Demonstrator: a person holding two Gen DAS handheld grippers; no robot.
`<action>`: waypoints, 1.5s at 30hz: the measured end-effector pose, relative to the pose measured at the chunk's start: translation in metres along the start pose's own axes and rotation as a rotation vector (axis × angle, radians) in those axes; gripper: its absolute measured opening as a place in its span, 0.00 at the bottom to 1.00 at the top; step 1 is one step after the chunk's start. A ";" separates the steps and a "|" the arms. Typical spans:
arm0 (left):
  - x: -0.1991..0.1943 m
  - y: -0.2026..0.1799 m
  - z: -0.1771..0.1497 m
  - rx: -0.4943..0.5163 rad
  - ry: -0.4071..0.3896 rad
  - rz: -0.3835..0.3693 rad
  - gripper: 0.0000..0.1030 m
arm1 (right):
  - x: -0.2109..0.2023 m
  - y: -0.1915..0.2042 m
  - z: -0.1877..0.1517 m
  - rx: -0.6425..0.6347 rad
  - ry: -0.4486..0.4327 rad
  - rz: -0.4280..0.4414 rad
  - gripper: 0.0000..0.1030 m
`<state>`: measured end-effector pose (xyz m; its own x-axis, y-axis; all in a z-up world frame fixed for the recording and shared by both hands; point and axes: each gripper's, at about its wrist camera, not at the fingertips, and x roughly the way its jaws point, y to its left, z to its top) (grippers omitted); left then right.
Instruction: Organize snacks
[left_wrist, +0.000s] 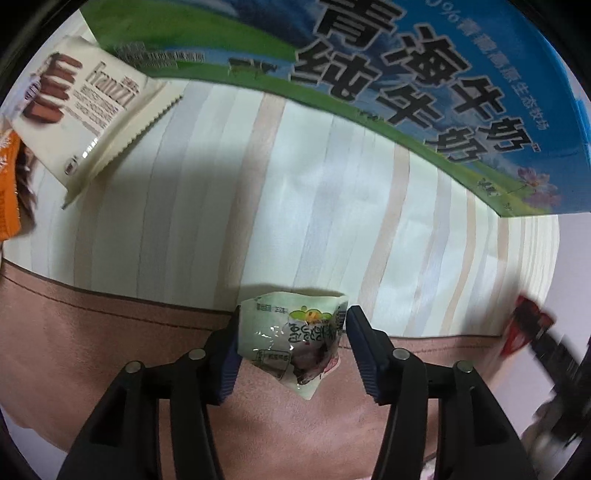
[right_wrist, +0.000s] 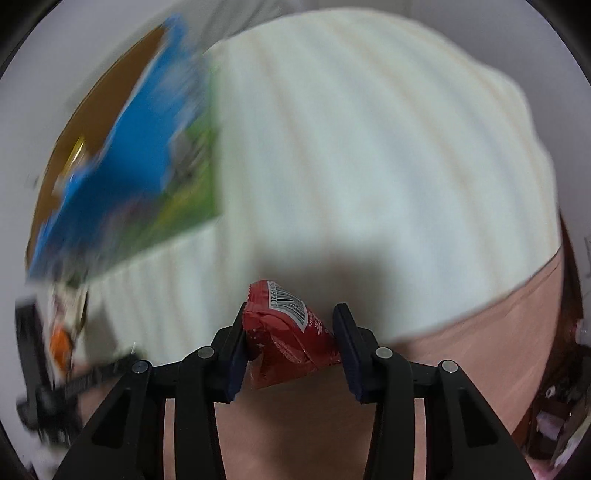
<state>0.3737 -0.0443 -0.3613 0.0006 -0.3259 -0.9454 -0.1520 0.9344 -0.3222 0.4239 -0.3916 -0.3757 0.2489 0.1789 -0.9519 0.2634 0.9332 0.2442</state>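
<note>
Each hand carried one snack, apparently toward the blue-and-green milk carton (left_wrist: 424, 74) used as the collecting box. The left gripper (left_wrist: 291, 343) pinched a small white-and-green packet (left_wrist: 295, 339) between its fingers; the right gripper (right_wrist: 288, 332) clamped a red wrapped candy (right_wrist: 288, 332), barcode up. A white Franzzi biscuit packet (left_wrist: 85, 114) and an orange packet (left_wrist: 9, 188) lay loose nearby, not yet sorted. Everything rested on a pale striped cloth (left_wrist: 280, 206) with a pink border (left_wrist: 92, 332); the room beyond was blurred.
</note>
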 end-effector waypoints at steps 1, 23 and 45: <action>0.002 0.001 0.000 0.004 0.022 -0.008 0.58 | 0.000 0.006 -0.011 -0.013 0.015 0.010 0.45; 0.019 -0.009 -0.046 0.124 -0.017 0.107 0.59 | 0.047 0.054 -0.074 -0.101 0.074 -0.060 0.46; -0.040 -0.031 -0.080 0.160 -0.061 0.082 0.59 | 0.023 0.071 -0.099 -0.091 0.048 0.045 0.40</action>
<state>0.2994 -0.0722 -0.3097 0.0555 -0.2433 -0.9684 0.0048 0.9699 -0.2434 0.3564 -0.2903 -0.3987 0.2128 0.2338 -0.9487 0.1667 0.9480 0.2710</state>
